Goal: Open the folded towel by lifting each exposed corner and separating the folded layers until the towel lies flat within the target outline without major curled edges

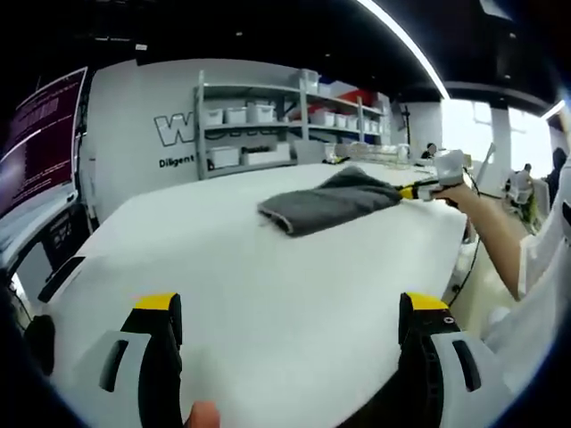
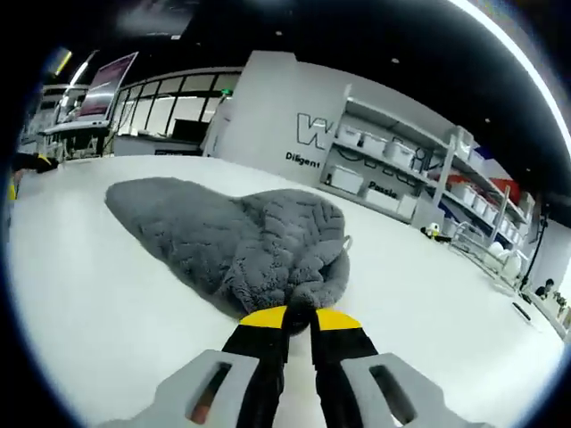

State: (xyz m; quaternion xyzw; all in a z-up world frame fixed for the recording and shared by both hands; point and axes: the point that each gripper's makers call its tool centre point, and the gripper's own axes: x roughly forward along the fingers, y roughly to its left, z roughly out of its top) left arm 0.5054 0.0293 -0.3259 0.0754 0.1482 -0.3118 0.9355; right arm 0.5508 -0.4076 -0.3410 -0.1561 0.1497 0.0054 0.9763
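A grey fluffy towel [image 1: 326,205] lies folded on the white table [image 1: 268,294], far ahead in the left gripper view. My left gripper [image 1: 290,308] stands open near the table's front edge, with nothing between its fingers. From the right, my right gripper [image 1: 409,191] reaches the towel's right end. In the right gripper view the towel [image 2: 223,236] spreads ahead, bunched and lifted at its near end. There my right gripper [image 2: 299,316] is shut on a fold of the towel.
Metal shelves [image 1: 268,125] with white bins stand behind the table against a white wall with lettering. A dark screen [image 1: 40,134] hangs at the left. The person's arm [image 1: 500,241] stretches along the table's right side. The white table [image 2: 80,294] is bare around the towel.
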